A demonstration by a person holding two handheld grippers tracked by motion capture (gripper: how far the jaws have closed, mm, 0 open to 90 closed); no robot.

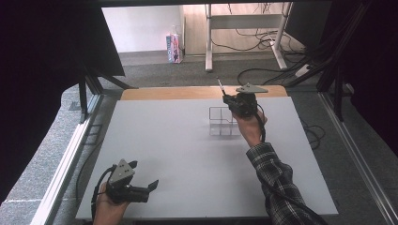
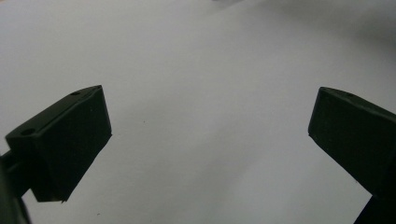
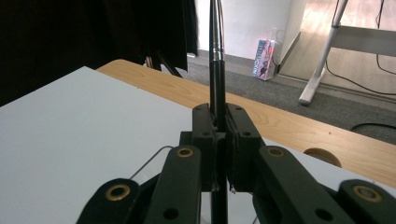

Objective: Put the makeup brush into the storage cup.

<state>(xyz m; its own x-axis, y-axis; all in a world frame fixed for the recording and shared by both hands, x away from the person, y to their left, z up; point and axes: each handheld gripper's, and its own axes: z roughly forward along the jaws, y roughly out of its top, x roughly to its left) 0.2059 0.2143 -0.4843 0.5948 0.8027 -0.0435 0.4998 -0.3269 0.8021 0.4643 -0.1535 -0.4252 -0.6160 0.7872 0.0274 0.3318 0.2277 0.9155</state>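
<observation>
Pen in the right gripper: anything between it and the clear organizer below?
Nothing visible. The right gripper holds the pen upright directly above the clear organizer, whose open-top compartments look empty. The left gripper rests far off on the table.

Pen (image 3: 215,60): slim, dark barrel with a glossy metallic upper section, clamped upright between the closed jaws of the right hand-held gripper (image 3: 218,122), its tip projecting well beyond them. Clear wire-edged organizer (image 1: 222,121): empty, upright, directly below that hand-held gripper.
</observation>
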